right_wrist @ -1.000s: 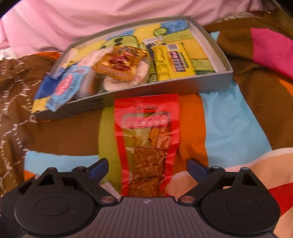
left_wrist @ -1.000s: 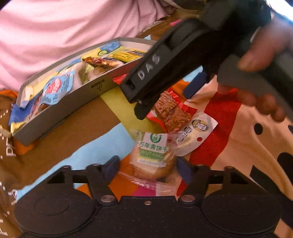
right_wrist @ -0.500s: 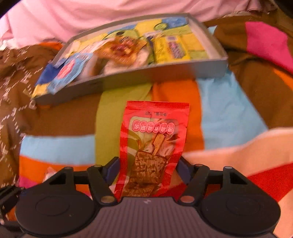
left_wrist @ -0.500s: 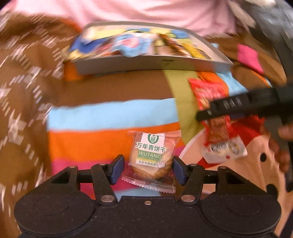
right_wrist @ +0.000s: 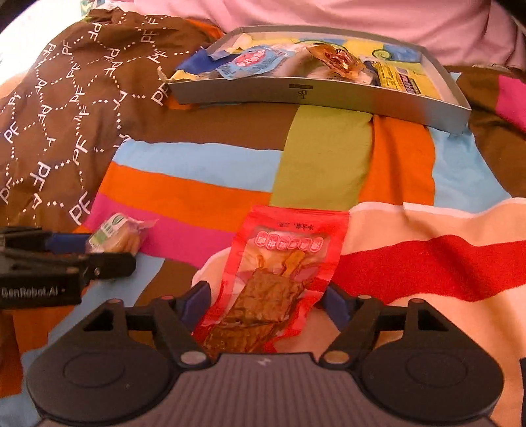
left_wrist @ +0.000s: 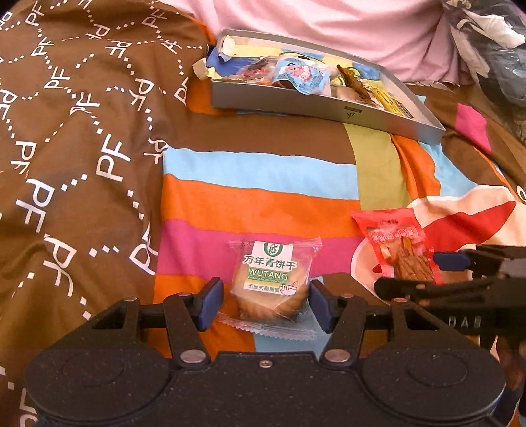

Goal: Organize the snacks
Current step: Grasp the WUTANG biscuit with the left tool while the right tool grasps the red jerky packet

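Observation:
A clear biscuit packet with a green-and-white label sits between the fingers of my left gripper, which is shut on its sides. In the right wrist view the same biscuit packet shows in the left gripper just above the bedspread. My right gripper is shut on a red packet of brown strips. The left wrist view shows that red packet sticking up out of the right gripper. A grey tray holding several wrapped snacks lies further back, with its front wall facing me.
Everything lies on a soft striped bedspread in many colours. A brown cover with white "PF" print bunches up at the left. Pink cloth lies behind the tray, and dark and white fabric is piled at the far right.
Both grippers have closed on their packets and drawn back from the tray. The left view has swung round, so the right gripper now shows low at its right edge.

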`<state>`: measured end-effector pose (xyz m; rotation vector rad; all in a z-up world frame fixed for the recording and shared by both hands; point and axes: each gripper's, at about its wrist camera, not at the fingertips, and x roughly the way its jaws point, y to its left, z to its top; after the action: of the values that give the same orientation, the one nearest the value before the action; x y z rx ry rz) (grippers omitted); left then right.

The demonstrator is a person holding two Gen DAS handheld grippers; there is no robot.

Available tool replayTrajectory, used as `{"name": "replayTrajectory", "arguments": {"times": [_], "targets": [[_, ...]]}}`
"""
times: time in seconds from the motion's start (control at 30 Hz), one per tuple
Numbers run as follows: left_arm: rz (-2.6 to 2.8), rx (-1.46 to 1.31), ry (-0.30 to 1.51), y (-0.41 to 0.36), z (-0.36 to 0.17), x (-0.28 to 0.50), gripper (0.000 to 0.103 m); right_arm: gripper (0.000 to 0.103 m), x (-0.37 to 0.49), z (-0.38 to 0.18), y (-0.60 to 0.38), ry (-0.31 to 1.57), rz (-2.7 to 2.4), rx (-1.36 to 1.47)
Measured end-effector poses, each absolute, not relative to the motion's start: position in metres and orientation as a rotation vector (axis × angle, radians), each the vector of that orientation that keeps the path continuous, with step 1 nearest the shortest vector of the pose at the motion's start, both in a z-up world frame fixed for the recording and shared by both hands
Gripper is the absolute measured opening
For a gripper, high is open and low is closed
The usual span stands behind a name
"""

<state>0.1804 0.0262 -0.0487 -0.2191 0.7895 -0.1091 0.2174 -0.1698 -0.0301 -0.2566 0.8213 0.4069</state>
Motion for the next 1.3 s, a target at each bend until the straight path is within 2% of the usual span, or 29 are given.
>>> {"name": "replayTrajectory", "arguments": {"times": [0.07, 0.27, 0.4, 0.6, 0.77, 0.9, 1.17, 1.3], "targets": [[-0.113, -0.233, 0.783, 0.027, -0.050, 0.181, 0.059, 0.087, 0.214, -0.031, -0.169, 0.807, 0.399, -0.265], [-0.127, -0.243, 0.774, 0.030, -0.052, 0.180, 0.062, 0.095, 0.207, -0.037, -0.166, 0.779, 0.385, -0.262], [-0.143, -0.233, 0.769, 0.029, -0.053, 0.181, 0.065, 0.098, 0.202, -0.040, -0.173, 0.782, 0.378, -0.231], [-0.183, -0.248, 0.768, 0.029, -0.053, 0.186, 0.077, 0.102, 0.200, -0.042, -0.172, 0.784, 0.367, -0.235], [-0.185, -0.225, 0.771, 0.026, -0.053, 0.194, 0.077, 0.102, 0.201, -0.042, -0.173, 0.789, 0.367, -0.224], [-0.188, -0.175, 0.770, 0.021, -0.054, 0.194, 0.073, 0.101, 0.197, -0.042, -0.172, 0.781, 0.346, -0.219], [-0.191, -0.146, 0.767, 0.019, -0.057, 0.190, 0.071, 0.089, 0.190, -0.043, -0.175, 0.746, 0.305, -0.189], [-0.175, -0.133, 0.761, 0.019, -0.056, 0.189, 0.054, 0.084, 0.189, -0.041, -0.176, 0.746, 0.305, -0.180]]}}
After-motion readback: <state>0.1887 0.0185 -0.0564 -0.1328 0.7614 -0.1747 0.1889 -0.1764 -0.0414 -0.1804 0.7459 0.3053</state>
